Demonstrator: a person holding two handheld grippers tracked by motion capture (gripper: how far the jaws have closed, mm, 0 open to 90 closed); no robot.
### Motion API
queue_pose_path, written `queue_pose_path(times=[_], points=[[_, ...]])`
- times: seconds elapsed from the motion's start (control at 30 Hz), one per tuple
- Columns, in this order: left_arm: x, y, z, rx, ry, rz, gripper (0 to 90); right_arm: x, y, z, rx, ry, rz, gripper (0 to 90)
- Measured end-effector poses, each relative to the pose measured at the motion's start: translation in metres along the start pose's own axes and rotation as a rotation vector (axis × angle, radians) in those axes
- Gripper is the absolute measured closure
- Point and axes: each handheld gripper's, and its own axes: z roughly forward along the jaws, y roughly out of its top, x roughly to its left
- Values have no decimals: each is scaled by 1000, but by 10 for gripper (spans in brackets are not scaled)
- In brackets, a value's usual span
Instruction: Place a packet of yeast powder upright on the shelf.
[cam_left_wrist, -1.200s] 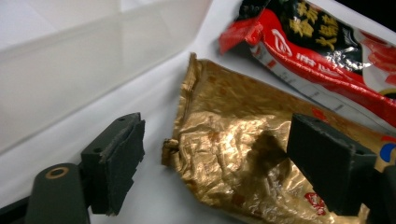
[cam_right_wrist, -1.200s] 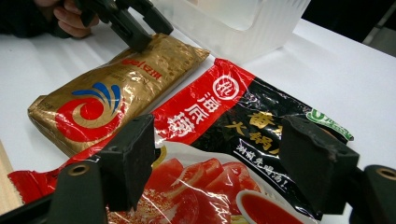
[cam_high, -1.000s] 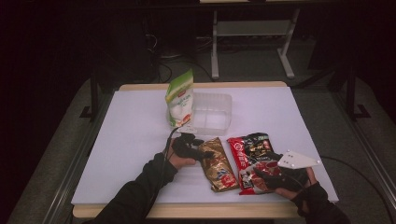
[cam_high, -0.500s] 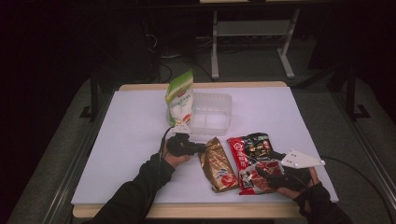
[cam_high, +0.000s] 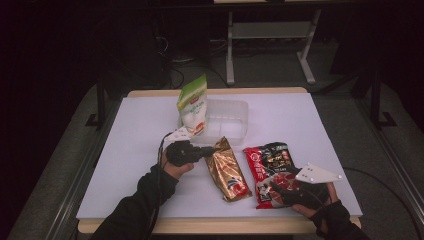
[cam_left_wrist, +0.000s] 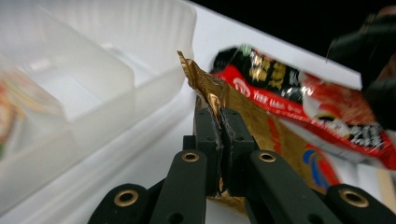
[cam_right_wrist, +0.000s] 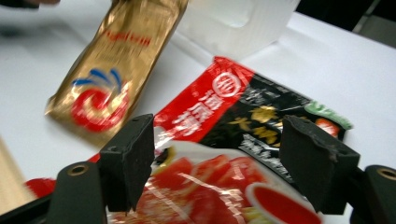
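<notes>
A gold snack packet (cam_high: 227, 170) lies mid-table with its far end raised. My left gripper (cam_high: 212, 150) is shut on that crimped end; in the left gripper view the jaws (cam_left_wrist: 219, 123) have just been closing and now pinch the gold foil (cam_left_wrist: 205, 86) between them. To its right lies a red and black food packet (cam_high: 270, 167). My right gripper (cam_high: 280, 192) is at its near end. In the right gripper view the jaws (cam_right_wrist: 219, 154) stand wide apart over the red packet (cam_right_wrist: 233, 121), with the pads clear of it.
A clear plastic container (cam_high: 230, 117) stands just behind the gold packet, with a green and white pouch (cam_high: 192, 105) leaning at its left side. The white table (cam_high: 140, 130) has bare room on the left and at the far right.
My left gripper closed on the gold packet's far end and lifted it slightly toward the container. The right gripper stayed put over the red packet.
</notes>
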Motion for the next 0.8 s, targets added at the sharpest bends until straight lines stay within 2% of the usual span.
queue_pose_path(times=[0.1, 0.23, 0.3, 0.47, 0.63, 0.8], points=[[2, 3, -10, -33, 0, 4, 869, 9, -1, 1, 26, -8, 11, 259], [2, 9, -20, -76, 1, 9, 871, 18, -2, -1, 38, -9, -17, 256], [1, 12, -23, -94, -1, 11, 872, 17, -3, -2, 33, -10, -26, 256], [-3, 16, -28, -129, -5, 24, 875, 7, -7, -5, 17, -14, -8, 255], [-4, 18, -33, -171, -7, 10, 876, -1, -8, -6, -4, -27, 4, 254], [-8, 20, -41, -226, -30, 6, 877, -4, -6, -5, -17, -27, 4, 253]])
